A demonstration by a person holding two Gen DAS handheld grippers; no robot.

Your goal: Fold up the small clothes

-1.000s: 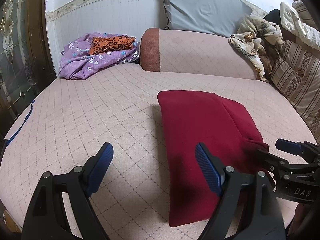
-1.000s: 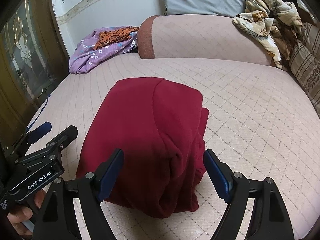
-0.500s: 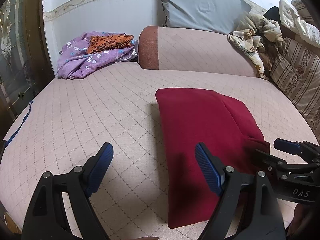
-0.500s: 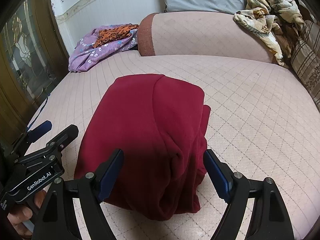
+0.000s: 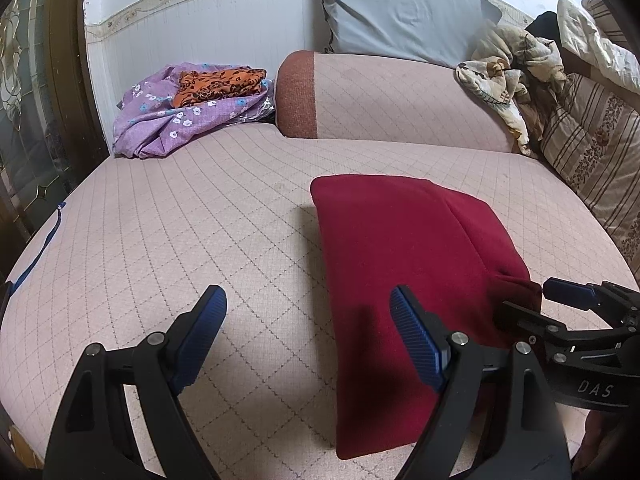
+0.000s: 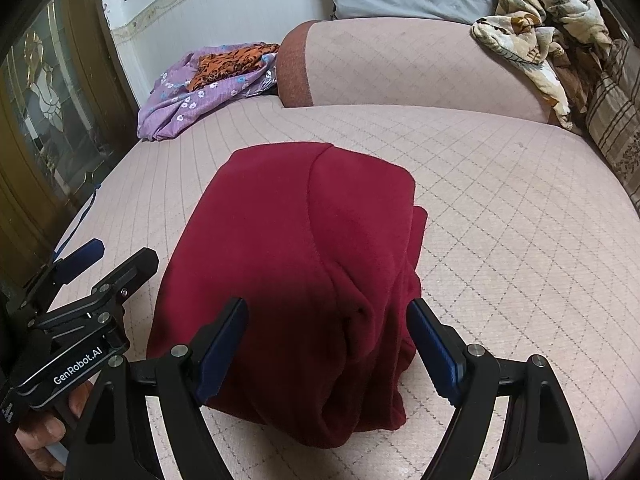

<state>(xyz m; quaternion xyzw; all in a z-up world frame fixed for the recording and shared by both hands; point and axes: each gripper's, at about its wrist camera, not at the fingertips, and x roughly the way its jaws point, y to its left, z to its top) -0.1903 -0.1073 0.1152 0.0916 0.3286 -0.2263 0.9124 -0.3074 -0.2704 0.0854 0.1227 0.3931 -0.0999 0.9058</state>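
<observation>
Far left, against the white wall: a crumpled purple floral cloth (image 5: 168, 120) with an orange-and-black patterned fabric (image 5: 218, 84) on top, well apart from the work. Nearer, over bare quilted pink mattress (image 5: 160, 240) of the bed: left hand-held gripper (image 5: 308, 338), blue-padded jaws spread wide, released, holding nothing, its right finger (image 5: 416, 344) hovering above the near-left part of the garment. Centre: folded dark red fleece garment (image 6: 304, 264), lying flat on the mattress in a thick rectangular stack, left edge straight, right side bulging where loose layers bunch and a lower layer pokes out. Straddling its near end: right hand-held gripper (image 6: 328, 344), jaws also wide apart, empty, one pad on each side of the rumpled near-right corner. Behind, a pink quilted bolster (image 5: 400, 100), a grey pillow (image 5: 400, 20), then a heap of beige patterned bedding (image 6: 540, 32) at the right. Likely risks: pinching only the top layer at the bunched right side and so peeling the stack open; dragging the soft fleece across the mattress and skewing the neat left edge; closing on the bulge and trapping a crease.
</observation>
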